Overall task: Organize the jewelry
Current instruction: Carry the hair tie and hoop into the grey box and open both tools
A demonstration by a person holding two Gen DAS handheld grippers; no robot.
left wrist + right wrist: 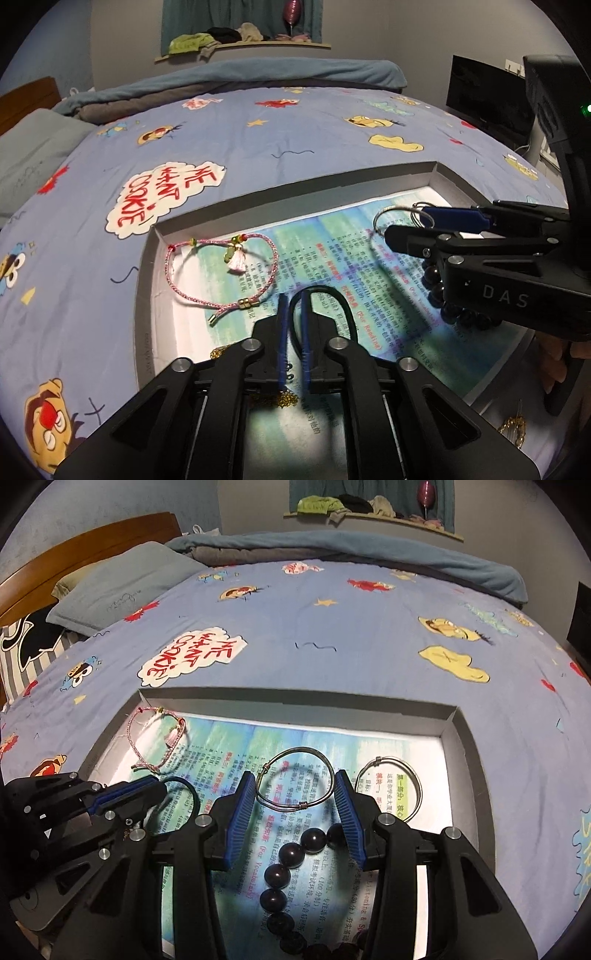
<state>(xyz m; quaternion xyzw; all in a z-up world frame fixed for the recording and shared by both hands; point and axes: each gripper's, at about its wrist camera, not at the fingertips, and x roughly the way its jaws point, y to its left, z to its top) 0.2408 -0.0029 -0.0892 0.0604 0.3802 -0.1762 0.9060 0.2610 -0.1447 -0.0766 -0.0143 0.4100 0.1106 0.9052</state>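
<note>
A shallow grey box (295, 181) (295, 696) lined with a printed sheet lies on the bed. My left gripper (294, 299) (155, 786) is shut on a thin dark hoop bracelet (343, 299) (184, 786) just above the sheet. My right gripper (295, 786) (406, 225) is open over a dark bead bracelet (288, 853) (436, 291), which lies on the sheet between its fingers. A silver wire bangle (295, 775) lies just ahead of them. A second silver bangle (391, 786) lies at the right. A pink cord bracelet (221, 273) (155, 738) with a tassel lies in the far left corner.
The blue cartoon bedsheet (295, 140) surrounds the box. Gold chains (288, 398) lie under my left gripper, and more gold jewelry (513, 428) lies outside the box at the right. A pillow (122, 587) and folded blanket (332, 550) are at the far side. A monitor (487, 99) stands at the right.
</note>
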